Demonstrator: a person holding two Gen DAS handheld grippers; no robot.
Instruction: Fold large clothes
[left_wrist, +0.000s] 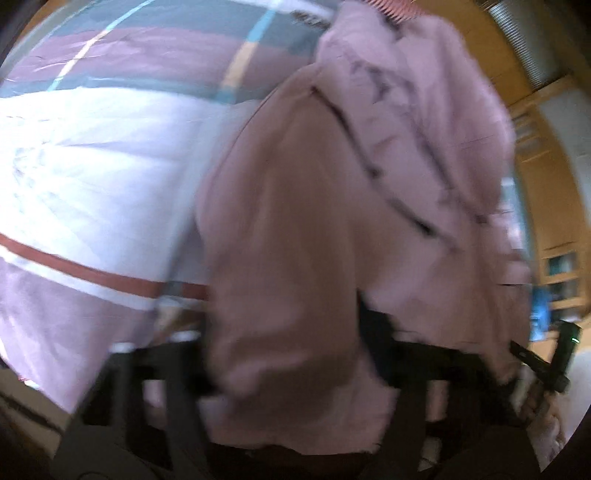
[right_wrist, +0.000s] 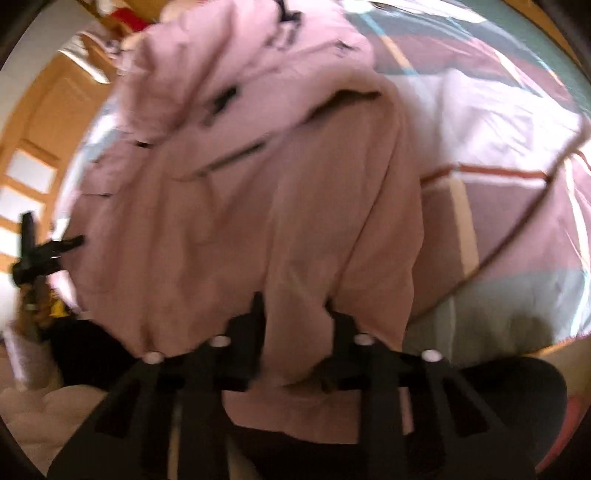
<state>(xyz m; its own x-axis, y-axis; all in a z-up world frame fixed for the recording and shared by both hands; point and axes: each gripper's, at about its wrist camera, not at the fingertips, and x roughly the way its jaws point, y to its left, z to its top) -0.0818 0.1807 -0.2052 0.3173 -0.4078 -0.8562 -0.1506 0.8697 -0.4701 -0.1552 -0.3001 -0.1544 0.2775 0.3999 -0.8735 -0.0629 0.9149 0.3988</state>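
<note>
Your right gripper (right_wrist: 295, 332) has its jaws clamped on a bunched edge of the pink garment (right_wrist: 258, 184), and your left gripper (left_wrist: 284, 354) bites another fold of it, so the cloth hangs between both hands above the striped bedspread (left_wrist: 92, 166). There's open bedspread on the far side of the garment in both views, wooden doors (right_wrist: 40, 147) behind. Everything's blurred, the lower hem is cut off behind the fingers, and the garment's full outline can't be made out.

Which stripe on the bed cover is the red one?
The red stripe is the one crossing the bed cover nearest the camera, beside the pink garment. The blue stripe and yellow stripe lie farther back.
</note>
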